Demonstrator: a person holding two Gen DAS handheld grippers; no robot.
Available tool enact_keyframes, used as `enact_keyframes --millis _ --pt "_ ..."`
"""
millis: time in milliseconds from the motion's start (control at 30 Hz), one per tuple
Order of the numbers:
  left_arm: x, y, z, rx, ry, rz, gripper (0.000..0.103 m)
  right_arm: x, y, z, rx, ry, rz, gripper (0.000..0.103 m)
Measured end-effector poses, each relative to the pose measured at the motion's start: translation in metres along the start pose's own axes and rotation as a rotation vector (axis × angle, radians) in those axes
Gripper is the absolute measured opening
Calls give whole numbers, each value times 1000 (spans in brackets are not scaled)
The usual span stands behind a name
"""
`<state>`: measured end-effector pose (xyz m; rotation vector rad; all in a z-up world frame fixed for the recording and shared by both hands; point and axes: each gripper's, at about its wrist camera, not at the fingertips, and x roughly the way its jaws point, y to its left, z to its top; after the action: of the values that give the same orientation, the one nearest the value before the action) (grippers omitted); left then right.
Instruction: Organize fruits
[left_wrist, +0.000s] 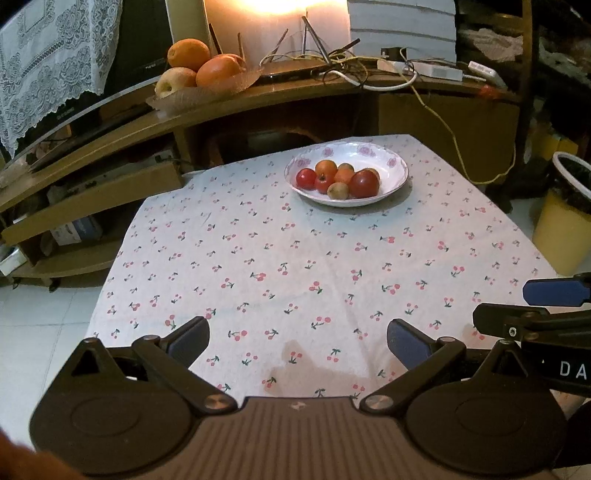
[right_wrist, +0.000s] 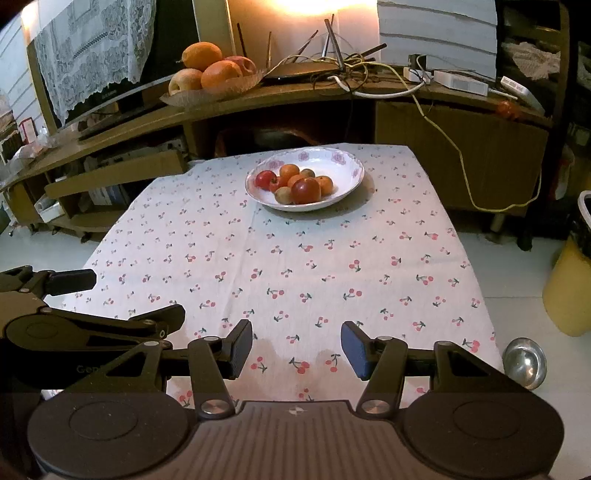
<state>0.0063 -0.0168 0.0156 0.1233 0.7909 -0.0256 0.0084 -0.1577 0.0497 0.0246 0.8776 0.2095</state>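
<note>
The left gripper has its jaws spread wide with nothing between them, only cherry-print cloth below. The right gripper is likewise released, jaws apart and empty, over the near edge of the same cloth. The two grippers sit side by side, close together, each showing at the edge of the other's view.

Between the jaws and the far end, the cloth-covered surface lies bare; nothing stands in the way. A faint damp-looking stain marks the cloth just ahead of the right jaws.

The fruits lie heaped in a white floral-rimmed bowl at the far end of the surface, well apart from both pairs of jaws: red and orange round ones with a small brownish one in front.

Beyond the surface, a wooden shelf unit carries a shallow dish of larger oranges and an apple, beside a tangle of cables. A lace cloth hangs at the left. On the floor to the right are a yellow bin and a metal bowl.
</note>
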Motion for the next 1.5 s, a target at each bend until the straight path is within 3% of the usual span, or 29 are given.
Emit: enact_keyframes --millis 1500 --pt "-2 0 -7 -3 10 58 103 8 4 -3 -21 19 -5 56"
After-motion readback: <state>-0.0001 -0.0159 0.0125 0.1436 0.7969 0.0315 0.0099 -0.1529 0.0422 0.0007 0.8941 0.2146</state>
